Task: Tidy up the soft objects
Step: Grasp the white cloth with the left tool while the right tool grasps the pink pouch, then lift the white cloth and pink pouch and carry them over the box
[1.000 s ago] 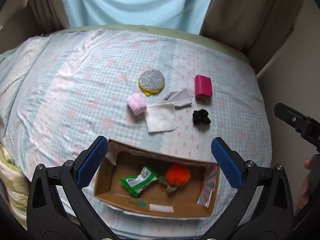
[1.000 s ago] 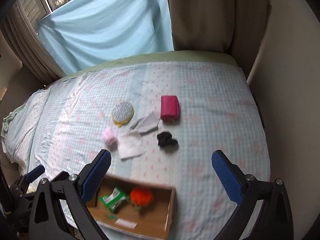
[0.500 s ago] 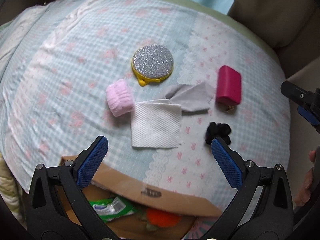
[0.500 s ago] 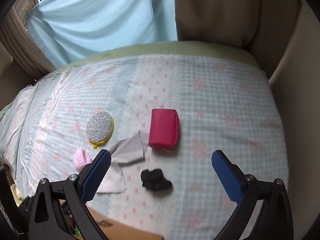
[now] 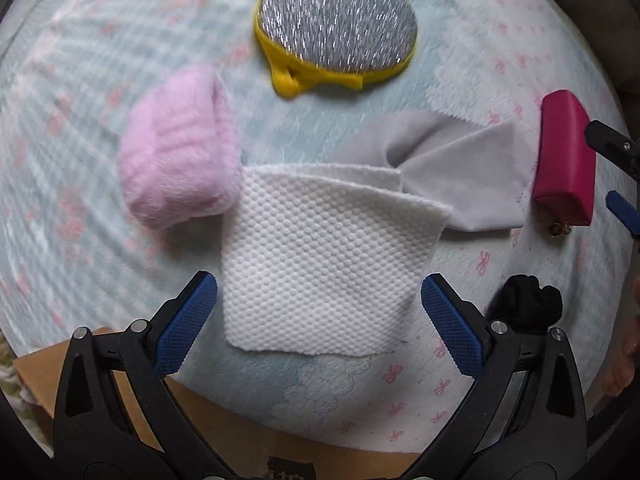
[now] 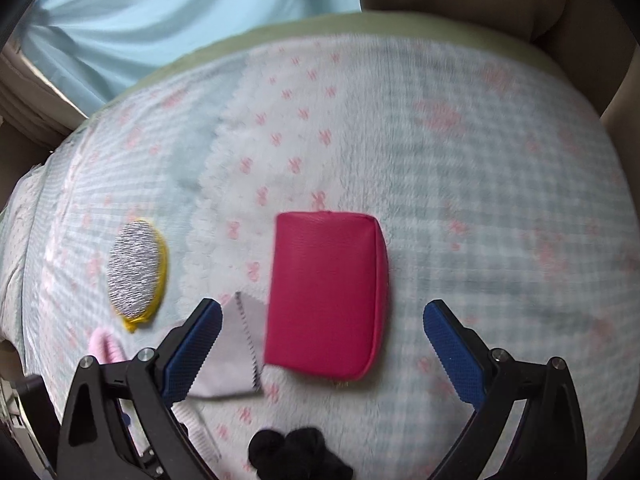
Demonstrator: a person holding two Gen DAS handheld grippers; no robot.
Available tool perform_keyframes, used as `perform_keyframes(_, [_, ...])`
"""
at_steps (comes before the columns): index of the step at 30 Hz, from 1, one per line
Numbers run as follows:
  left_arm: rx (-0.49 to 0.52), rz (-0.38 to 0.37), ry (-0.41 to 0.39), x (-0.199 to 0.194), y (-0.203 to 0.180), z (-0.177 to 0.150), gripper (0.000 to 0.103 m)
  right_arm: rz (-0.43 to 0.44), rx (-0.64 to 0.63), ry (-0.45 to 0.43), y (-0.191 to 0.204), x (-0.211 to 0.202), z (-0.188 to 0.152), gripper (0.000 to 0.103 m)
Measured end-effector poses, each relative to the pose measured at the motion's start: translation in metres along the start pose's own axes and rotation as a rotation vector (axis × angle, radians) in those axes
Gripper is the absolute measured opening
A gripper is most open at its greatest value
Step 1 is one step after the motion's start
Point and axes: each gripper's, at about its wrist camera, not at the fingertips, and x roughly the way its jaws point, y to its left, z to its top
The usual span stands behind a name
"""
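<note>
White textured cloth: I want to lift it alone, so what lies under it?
The white textured cloth overlaps an edge of the grey cloth, with the bedspread beneath. Whatever else it covers cannot be seen.

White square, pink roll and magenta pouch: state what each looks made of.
White square: seemingly nonwoven or paper-like cloth, matte, embossed with a fine dot grid.
Pink roll: likely fleece or plush knit, fuzzy, with ribbed ridges.
Magenta pouch: probably faux leather, smooth with a slight sheen and stitched edges.

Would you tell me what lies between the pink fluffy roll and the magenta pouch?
In the left wrist view, the white textured cloth and grey cloth.
</note>
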Motion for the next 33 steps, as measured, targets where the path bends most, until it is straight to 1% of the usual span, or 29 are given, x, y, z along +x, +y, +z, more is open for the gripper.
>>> perform_keyframes(2, [-0.014,-0.012,0.046,0.008,0.001,0.005,0.1,0.005,0.012,0.014,-0.002,0.012,0.001,0.101])
perform_keyframes(6, [0.0,0.03,0.093,0.023,-0.003,0.012,0.099,0.007,0.016,0.038,-0.002,0.03,0.002,0.101])
perform_keyframes(13, [0.019,0.057,0.085,0.025,-0.005,0.011,0.098,-0.011,-0.001,0.063,0.005,0.046,0.0,0.1])
perform_keyframes(15, [0.02,0.058,0.081,0.025,-0.005,0.01,0.096,-0.021,-0.002,0.065,0.005,0.049,0.001,0.098])
perform_keyframes(16, [0.021,0.059,0.077,0.023,-0.008,0.009,0.091,-0.028,0.0,0.067,0.006,0.049,0.001,0.096])
perform_keyframes(17, [0.02,0.057,0.07,0.021,-0.008,0.008,0.082,-0.036,0.0,0.069,0.006,0.05,0.002,0.092])
perform_keyframes(18, [0.02,0.053,0.063,0.019,-0.01,0.008,0.077,-0.046,-0.003,0.071,0.008,0.051,0.002,0.085])
perform_keyframes(19, [0.022,0.047,0.059,0.017,-0.012,0.008,0.065,-0.067,-0.011,0.075,0.01,0.052,0.003,0.08])
perform_keyframes(20, [0.028,0.036,0.054,0.014,-0.015,0.008,0.053,-0.088,-0.017,0.078,0.011,0.054,0.004,0.071])
perform_keyframes(21, [0.032,0.035,0.05,0.012,-0.017,0.008,0.047,-0.096,-0.02,0.079,0.011,0.053,0.004,0.068])
perform_keyframes(23, [0.035,0.028,0.044,0.008,-0.022,0.008,0.025,-0.097,-0.016,0.078,0.011,0.052,0.004,0.062])
perform_keyframes(25, [0.019,0.012,0.047,0.004,-0.021,0.009,0.015,-0.094,-0.005,0.077,0.01,0.051,0.003,0.059])
perform_keyframes(27, [0.006,-0.005,0.051,0.001,-0.02,0.008,0.014,-0.091,0.009,0.074,0.007,0.047,0.005,0.053])
perform_keyframes(33, [0.009,-0.047,0.03,-0.018,-0.014,-0.002,0.011,-0.082,0.043,0.067,-0.001,0.035,0.003,0.047])
